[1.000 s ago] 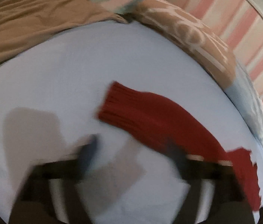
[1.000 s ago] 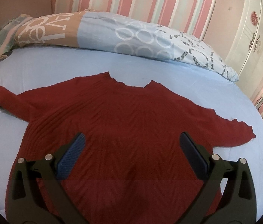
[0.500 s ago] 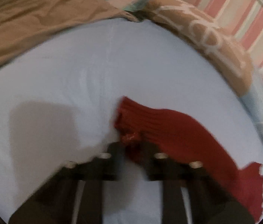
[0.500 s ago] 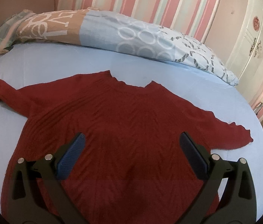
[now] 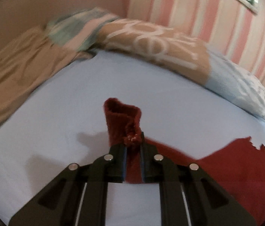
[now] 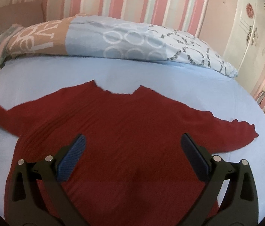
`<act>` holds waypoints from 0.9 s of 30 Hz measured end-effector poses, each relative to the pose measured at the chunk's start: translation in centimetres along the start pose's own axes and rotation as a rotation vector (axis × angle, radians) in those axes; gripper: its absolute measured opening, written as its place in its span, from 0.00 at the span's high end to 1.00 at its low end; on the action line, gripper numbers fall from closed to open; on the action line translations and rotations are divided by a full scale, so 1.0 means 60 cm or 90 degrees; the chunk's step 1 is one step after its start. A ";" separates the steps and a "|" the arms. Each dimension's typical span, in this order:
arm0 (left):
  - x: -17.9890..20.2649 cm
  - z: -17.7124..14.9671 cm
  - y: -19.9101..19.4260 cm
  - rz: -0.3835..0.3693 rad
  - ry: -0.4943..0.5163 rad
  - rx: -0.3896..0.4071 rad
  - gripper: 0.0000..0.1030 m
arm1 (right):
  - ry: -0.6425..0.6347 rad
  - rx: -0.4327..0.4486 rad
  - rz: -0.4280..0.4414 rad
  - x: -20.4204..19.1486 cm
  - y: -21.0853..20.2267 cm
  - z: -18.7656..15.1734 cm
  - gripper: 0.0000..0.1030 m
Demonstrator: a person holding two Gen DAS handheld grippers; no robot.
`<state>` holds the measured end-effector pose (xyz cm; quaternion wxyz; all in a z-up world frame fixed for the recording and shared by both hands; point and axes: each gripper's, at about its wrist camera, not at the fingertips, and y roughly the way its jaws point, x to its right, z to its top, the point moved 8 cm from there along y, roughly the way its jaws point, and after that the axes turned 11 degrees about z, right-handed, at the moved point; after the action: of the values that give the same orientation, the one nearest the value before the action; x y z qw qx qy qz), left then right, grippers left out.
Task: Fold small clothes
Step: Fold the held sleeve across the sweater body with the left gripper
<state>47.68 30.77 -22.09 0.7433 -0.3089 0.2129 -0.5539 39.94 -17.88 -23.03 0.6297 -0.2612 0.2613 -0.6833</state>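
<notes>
A dark red knitted sweater (image 6: 128, 131) lies spread flat on the light blue bed sheet (image 6: 57, 73), neckline toward the pillows, both sleeves stretched out sideways. My left gripper (image 5: 133, 145) is shut on the cuff of the sweater's left sleeve (image 5: 122, 120), which stands up off the sheet between the pads. The rest of the sweater (image 5: 235, 169) trails off to the right in the left wrist view. My right gripper (image 6: 132, 146) hovers open over the sweater's body, nothing between its blue pads. The right sleeve (image 6: 232, 130) lies flat on the sheet.
A patterned tan and blue pillow (image 6: 113, 39) lies along the far side of the bed against a pink striped wall. A tan cloth (image 5: 14, 69) is bunched at the bed's left edge. White cupboards (image 6: 250, 28) stand to the right.
My left gripper came down on the left sleeve's cuff, shut on it and lifted it off the sheet. The right gripper drifted a little over the sweater and stayed open.
</notes>
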 end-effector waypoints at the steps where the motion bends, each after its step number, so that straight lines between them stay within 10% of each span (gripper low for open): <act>1: 0.018 0.002 -0.006 -0.009 0.010 0.002 0.89 | 0.002 0.002 -0.006 0.013 0.005 0.004 0.03; 27: 0.662 -0.196 -0.112 -0.268 0.194 -0.093 0.89 | 0.082 -0.063 -0.055 0.254 0.080 -0.014 0.03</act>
<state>47.03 -11.07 -24.82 0.5470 -0.3122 0.2930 -0.7194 41.77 -33.38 -26.55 0.5678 -0.2585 0.3235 -0.7114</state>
